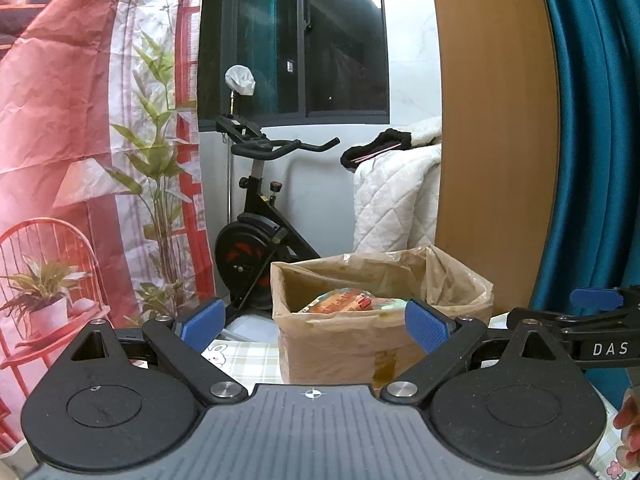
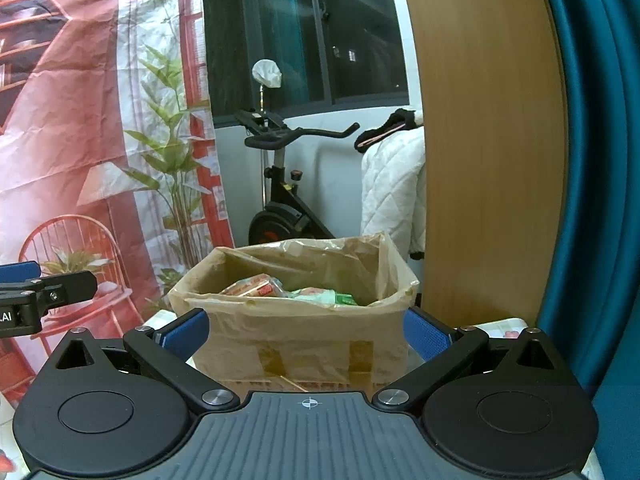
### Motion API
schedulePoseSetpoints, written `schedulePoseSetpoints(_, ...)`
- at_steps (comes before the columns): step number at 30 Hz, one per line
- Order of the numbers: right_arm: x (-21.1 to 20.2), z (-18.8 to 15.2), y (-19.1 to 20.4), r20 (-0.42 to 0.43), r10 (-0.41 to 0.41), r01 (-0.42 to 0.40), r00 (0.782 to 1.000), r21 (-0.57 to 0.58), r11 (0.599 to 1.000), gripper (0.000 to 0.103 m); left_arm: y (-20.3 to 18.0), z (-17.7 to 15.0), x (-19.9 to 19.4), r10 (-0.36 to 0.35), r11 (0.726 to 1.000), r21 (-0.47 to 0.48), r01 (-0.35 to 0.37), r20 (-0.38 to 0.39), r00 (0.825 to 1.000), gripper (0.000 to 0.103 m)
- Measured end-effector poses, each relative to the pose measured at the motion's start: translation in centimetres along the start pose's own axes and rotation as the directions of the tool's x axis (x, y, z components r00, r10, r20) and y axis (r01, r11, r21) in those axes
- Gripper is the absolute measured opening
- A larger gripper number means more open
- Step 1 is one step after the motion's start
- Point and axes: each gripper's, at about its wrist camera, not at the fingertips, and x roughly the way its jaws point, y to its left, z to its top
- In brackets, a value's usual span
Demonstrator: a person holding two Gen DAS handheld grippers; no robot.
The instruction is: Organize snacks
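Two grippers, jaws released, nothing held: left gripper, right gripper | plastic-lined brown cardboard box at twelve o'clock, wrapped snack packets inside | we approach level, clearing the box's rim.

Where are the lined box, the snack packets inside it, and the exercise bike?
lined box [image 2: 296, 344]: right wrist view, front wall.
snack packets [image 2: 256, 287]: right wrist view, orange wrapper on top of the pile.
exercise bike [image 1: 244, 252]: left wrist view, flywheel housing.
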Motion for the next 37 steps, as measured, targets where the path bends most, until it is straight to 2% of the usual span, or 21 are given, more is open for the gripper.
schedulePoseSetpoints(11,0.06,0.00,0.08,0.002,0.001,-0.001,1.000,-0.001,1.000,0.102,0.00,0.00,-0.24,0.013,1.000,0.024,-0.014,0.008,1.000,0.097)
schedulePoseSetpoints(37,-0.13,0.18,0.10,0.004,0.010,-0.010,1.000,-0.005,1.000,0.102,0.55,0.21,-0.44,0.021,1.000,0.013,-0.021,0.004,1.000,0.097)
